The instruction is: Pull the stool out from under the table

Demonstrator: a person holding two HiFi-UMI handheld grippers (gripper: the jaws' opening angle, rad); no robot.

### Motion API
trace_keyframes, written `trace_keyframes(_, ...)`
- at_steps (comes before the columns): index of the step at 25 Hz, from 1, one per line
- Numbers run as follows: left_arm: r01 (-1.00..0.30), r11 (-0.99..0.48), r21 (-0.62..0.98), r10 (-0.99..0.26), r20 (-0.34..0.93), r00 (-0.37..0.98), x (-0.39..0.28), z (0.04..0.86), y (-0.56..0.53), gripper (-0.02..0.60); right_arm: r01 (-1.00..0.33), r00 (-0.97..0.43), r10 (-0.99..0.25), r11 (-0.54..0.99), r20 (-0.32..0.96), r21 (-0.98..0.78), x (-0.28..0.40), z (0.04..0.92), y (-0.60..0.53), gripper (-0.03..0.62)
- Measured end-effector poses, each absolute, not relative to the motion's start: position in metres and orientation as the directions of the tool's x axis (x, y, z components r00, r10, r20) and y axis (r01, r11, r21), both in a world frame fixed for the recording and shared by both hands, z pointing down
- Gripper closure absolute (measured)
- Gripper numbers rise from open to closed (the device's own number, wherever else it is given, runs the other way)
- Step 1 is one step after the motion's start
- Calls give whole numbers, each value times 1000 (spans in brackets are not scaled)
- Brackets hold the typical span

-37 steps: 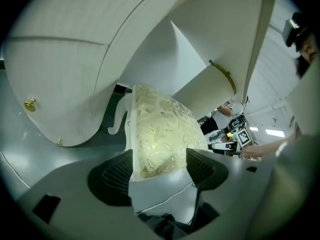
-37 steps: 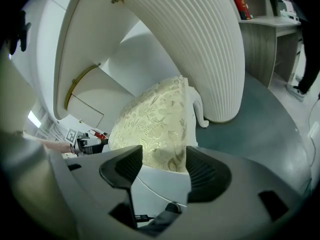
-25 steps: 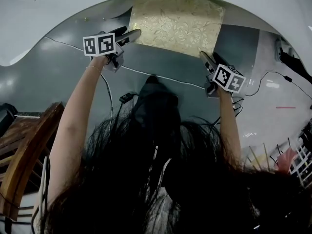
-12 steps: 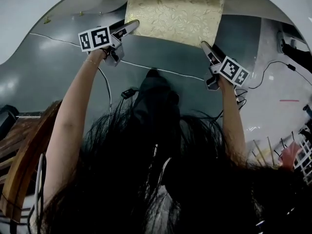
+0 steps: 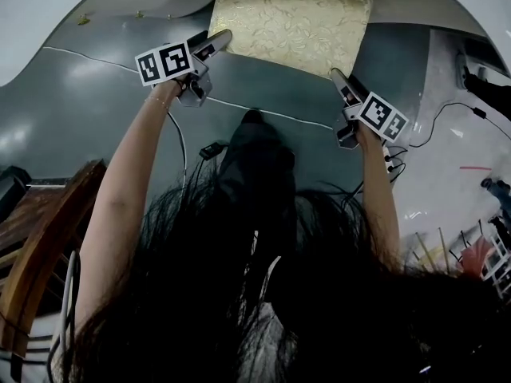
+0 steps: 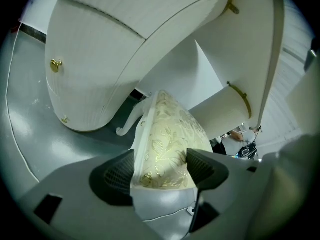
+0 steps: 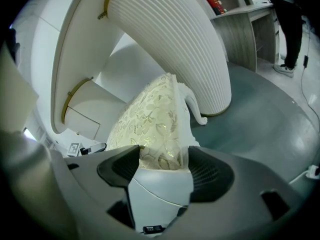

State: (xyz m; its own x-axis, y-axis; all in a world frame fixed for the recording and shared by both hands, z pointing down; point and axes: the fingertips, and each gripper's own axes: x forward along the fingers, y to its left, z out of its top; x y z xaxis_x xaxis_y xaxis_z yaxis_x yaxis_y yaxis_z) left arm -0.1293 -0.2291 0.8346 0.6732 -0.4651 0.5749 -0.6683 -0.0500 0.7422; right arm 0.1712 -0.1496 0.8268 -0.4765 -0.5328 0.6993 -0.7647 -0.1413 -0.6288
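Note:
The stool (image 5: 287, 22) has a gold leaf-patterned cushion and white curved legs, and it stands at the top of the head view, partly under the white table (image 5: 48, 6). My left gripper (image 5: 219, 40) is shut on its near left corner and my right gripper (image 5: 335, 76) on its near right corner. In the left gripper view the cushion edge (image 6: 170, 139) is pinched between both pads of the left gripper (image 6: 160, 171). The right gripper view shows the stool's cushion (image 7: 150, 119) clamped the same way in the right gripper (image 7: 162, 166).
The table's ribbed white pedestal (image 7: 170, 44) stands close behind the stool. A wooden chair (image 5: 40, 246) is at the near left. A white cable (image 5: 263, 114) and a dark plug (image 5: 211, 150) lie on the grey floor. A person (image 7: 290, 24) stands by a desk far right.
Both grippers have stayed clamped on the stool's near corners. The stool and grippers have shifted slightly in the view, with a little more grey floor showing at the stool's left.

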Motion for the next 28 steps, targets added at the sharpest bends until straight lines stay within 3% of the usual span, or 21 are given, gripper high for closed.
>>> trace_keyframes(28,-685,90,723,-285,678,678,-124,841,-210,249,-783,-522,-379,-141,764,-605,179,832,-161,301)
